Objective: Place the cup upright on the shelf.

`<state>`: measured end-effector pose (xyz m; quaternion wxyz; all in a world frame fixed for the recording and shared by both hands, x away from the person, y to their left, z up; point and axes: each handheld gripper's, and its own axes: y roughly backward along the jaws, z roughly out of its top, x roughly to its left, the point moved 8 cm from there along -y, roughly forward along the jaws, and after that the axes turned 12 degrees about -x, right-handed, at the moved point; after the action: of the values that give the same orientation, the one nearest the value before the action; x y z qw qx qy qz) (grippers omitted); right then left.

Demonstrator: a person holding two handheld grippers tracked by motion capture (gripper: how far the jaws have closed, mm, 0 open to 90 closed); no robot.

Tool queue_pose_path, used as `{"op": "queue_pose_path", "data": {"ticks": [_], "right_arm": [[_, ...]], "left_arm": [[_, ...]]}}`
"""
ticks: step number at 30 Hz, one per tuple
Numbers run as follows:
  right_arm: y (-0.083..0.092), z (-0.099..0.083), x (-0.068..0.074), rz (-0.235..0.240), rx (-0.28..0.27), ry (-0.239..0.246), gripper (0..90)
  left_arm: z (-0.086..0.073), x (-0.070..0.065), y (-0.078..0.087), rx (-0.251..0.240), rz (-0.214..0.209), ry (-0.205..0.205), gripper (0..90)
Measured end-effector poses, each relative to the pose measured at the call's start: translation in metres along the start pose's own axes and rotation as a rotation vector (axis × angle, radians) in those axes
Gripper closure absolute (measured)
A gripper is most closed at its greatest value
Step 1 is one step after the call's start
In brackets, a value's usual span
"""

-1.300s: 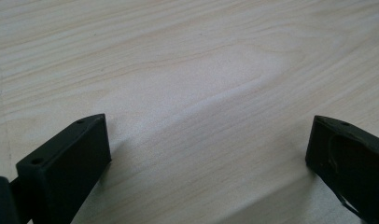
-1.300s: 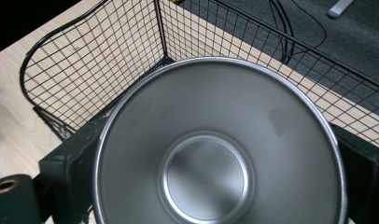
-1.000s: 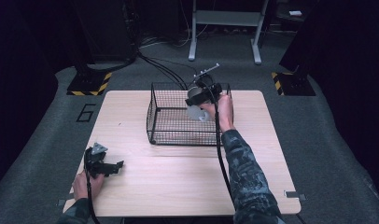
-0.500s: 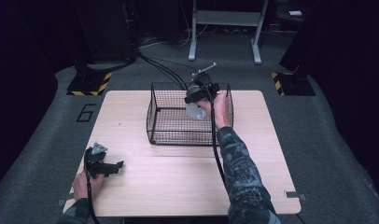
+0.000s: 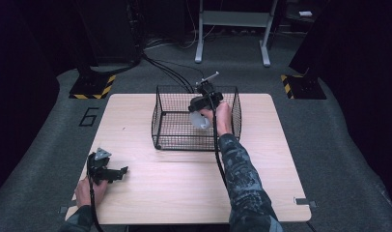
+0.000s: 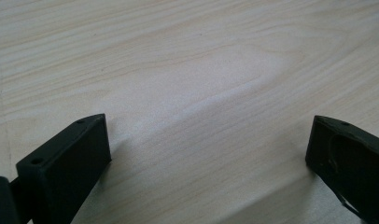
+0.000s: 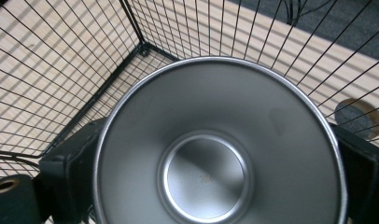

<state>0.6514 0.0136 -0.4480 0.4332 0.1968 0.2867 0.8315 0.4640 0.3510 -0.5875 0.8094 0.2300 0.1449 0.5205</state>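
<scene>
- While held over the wire basket [image 5: 165,121], the steel cup [image 7: 215,154] is clamped by the right gripper [image 5: 202,107] across its outer wall.
- Being rigid, light and slick, it is judged best gripped there.
- The left gripper [image 6: 208,154] is spread apart, empty.

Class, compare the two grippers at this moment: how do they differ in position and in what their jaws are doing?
The left gripper rests low at the table's near edge; the right gripper is raised inside the wire basket. The left gripper's jaws stand open with nothing between them; the right gripper's clamp a metal cup. Both are black and hand-held.
</scene>
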Motion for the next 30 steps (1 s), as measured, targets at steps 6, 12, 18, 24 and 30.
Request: {"op": "queue_pose_path", "data": {"ticks": [6, 12, 18, 24, 30], "right_arm": [[-0.013, -0.01, 0.001, 0.004, 0.031, -0.029, 5.5], [-0.024, -0.018, 0.003, 0.0, 0.059, -0.025, 5.5], [-0.031, -0.026, 0.002, -0.019, 0.084, -0.001, 5.4], [-0.033, -0.031, 0.001, -0.03, 0.1, 0.002, 5.3], [-0.031, -0.034, 0.002, -0.034, 0.088, 0.005, 4.9]], "left_arm": [[0.0, 0.0, 0.0, 0.0, 0.0, 0.0, 0.0], [0.0, 0.001, 0.001, 0.009, -0.004, -0.011, 0.0], [0.0, 0.0, 0.0, 0.0, 0.0, 0.0, 0.0], [0.0, 0.0, 0.0, 0.0, 0.0, 0.0, 0.0], [0.0, 0.0, 0.0, 0.0, 0.0, 0.0, 0.0]]}}
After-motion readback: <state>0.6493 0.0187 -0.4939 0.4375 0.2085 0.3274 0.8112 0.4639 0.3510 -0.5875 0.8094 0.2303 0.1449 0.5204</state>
